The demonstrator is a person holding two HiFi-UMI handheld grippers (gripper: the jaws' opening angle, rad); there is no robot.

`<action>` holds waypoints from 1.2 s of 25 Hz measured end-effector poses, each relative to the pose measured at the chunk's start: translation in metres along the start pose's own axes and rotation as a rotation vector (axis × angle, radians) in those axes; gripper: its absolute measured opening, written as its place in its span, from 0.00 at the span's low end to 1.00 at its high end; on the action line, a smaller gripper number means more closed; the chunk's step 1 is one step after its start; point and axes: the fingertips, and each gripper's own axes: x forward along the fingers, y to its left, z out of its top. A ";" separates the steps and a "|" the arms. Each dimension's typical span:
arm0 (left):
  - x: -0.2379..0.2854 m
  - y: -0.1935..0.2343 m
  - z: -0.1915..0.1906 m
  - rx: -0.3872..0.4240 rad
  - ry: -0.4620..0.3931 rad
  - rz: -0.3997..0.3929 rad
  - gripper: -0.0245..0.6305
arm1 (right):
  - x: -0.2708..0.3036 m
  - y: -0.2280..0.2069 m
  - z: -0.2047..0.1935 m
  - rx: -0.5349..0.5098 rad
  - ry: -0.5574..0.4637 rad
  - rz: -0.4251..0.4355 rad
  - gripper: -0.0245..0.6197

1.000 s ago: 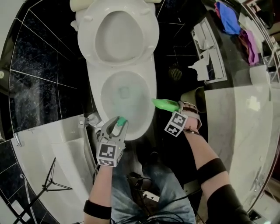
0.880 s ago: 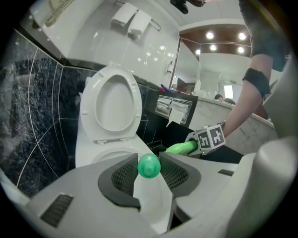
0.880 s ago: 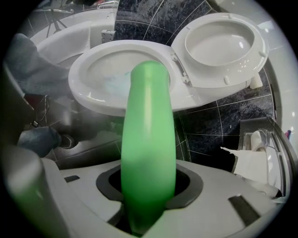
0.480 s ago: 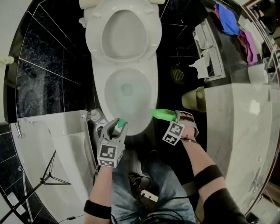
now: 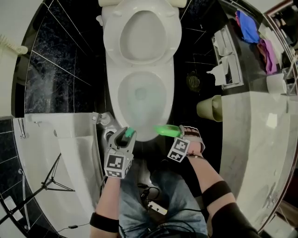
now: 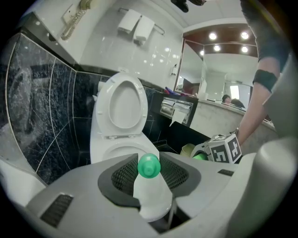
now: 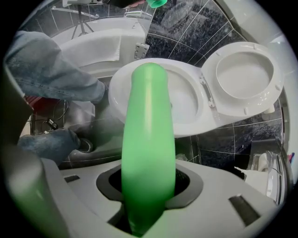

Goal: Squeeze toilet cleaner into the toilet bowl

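The toilet bowl is open, and its seat stands up against the back. The water inside looks a little green.

The left gripper is at the front edge of the bowl. Its two jaws are pressed on a white bottle with a round green cap. The cap sticks out past the jaws and points toward the toilet. In the left gripper view, the bottle sits right in the middle of the dark pads, with the bowl just behind it.

The right gripper is close by, at the front right of the bowl. It pinches a long green thing that is smooth, with a round end. I cannot tell for sure what it is. It lies almost flat and points sideways toward the left gripper, and its end reaches the bowl's front rim. In the right gripper view, the green thing runs up from between the jaws and covers part of the bowl.

Both grippers are near each other but not touching.

The person's legs in jeans are right under the grippers. A small bin stands on the dark floor to the right of the toilet. A paper holder is farther up on that side.
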 end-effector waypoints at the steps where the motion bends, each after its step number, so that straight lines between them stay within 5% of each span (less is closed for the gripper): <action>1: -0.002 0.001 -0.001 -0.001 0.001 0.004 0.27 | 0.000 0.002 0.006 -0.002 -0.008 0.003 0.32; 9: -0.017 0.012 0.004 0.005 0.005 0.023 0.27 | -0.011 -0.005 0.051 0.122 -0.138 0.007 0.32; 16: -0.033 0.014 0.034 0.036 -0.010 0.031 0.27 | -0.059 -0.031 0.092 0.306 -0.360 0.016 0.32; 22: -0.069 0.006 0.104 0.054 -0.068 0.057 0.27 | -0.155 -0.067 0.120 0.502 -0.631 0.049 0.32; 30: -0.131 -0.024 0.211 0.084 -0.186 0.077 0.27 | -0.314 -0.111 0.130 0.575 -0.956 0.124 0.32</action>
